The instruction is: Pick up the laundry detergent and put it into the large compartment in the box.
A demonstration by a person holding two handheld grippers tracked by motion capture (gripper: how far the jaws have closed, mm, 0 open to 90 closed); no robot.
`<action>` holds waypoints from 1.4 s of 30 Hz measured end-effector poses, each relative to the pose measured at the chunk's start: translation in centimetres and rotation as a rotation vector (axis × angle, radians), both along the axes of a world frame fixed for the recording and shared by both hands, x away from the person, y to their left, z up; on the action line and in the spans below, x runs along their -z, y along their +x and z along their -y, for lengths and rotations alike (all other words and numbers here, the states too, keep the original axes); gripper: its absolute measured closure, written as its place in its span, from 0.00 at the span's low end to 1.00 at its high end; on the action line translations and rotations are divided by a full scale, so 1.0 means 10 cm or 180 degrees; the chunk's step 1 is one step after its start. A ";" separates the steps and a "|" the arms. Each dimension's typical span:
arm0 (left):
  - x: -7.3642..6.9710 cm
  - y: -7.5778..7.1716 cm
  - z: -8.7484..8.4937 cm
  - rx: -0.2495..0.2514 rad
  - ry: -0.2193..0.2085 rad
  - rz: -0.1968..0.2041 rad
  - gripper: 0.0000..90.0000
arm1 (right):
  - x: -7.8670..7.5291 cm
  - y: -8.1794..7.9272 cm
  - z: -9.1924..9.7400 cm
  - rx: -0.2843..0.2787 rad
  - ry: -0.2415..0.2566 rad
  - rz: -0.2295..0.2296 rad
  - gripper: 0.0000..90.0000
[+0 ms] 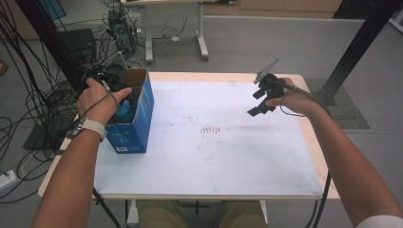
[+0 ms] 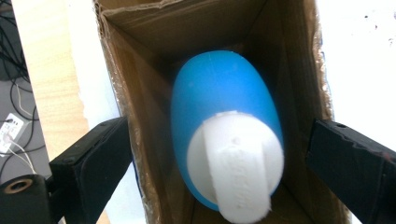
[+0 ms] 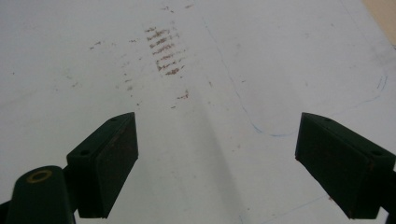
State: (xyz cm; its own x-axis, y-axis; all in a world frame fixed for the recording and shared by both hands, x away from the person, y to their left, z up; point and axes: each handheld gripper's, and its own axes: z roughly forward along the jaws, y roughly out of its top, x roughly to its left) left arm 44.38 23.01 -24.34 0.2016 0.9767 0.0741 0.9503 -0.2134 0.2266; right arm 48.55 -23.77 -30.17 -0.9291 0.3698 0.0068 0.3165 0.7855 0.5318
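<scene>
White laminate covers the table top [image 1: 214, 156], with a light wooden border showing along its near, left and right edges; its middle lies bare apart from faint brown scuff marks [image 1: 211, 129], so there is wide room there.

At the left edge stands the tall blue cardboard box with an open brown top [image 1: 135, 121], close to the table's left rim. The left gripper [image 2: 215, 154] hangs over that opening, pointing down into it. Its jaws are spread wide, one outside each long wall of the box, and the pads press on nothing. Between them, deep inside, sits the blue rounded plastic bottle with a white cap [image 2: 224, 112], cap towards the camera, free of the jaws and close to the cardboard walls on both sides.

Farther off, near the right rim, the right gripper [image 1: 260, 102] hovers above the bare white surface. In the right gripper view its jaws stand wide apart with nothing between them.

Beyond the far edge lie grey floor, cables [image 1: 28, 95] and a second table's legs [image 1: 202, 42].
</scene>
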 end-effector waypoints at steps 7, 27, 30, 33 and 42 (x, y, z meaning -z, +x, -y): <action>-0.15 -0.05 0.02 0.0097 0.0002 0.0093 0.05 | -0.02 -0.01 0.02 0.0011 0.0008 0.0015 0.14; -0.66 -0.23 0.27 0.0704 -0.0229 0.0322 0.05 | -0.10 -0.08 0.04 0.0010 0.0039 0.0059 0.14; -0.70 -0.26 0.37 0.0916 -0.0254 0.0287 0.05 | -0.11 -0.08 0.04 0.0021 0.0043 0.0058 0.14; -0.72 -0.28 0.47 0.0955 -0.0242 0.0306 0.05 | -0.11 -0.09 0.05 0.0014 0.0044 0.0064 0.14; -0.70 -0.31 0.75 0.1293 -0.0203 0.0263 0.05 | -0.10 -0.10 0.05 0.0040 0.0040 0.0053 0.14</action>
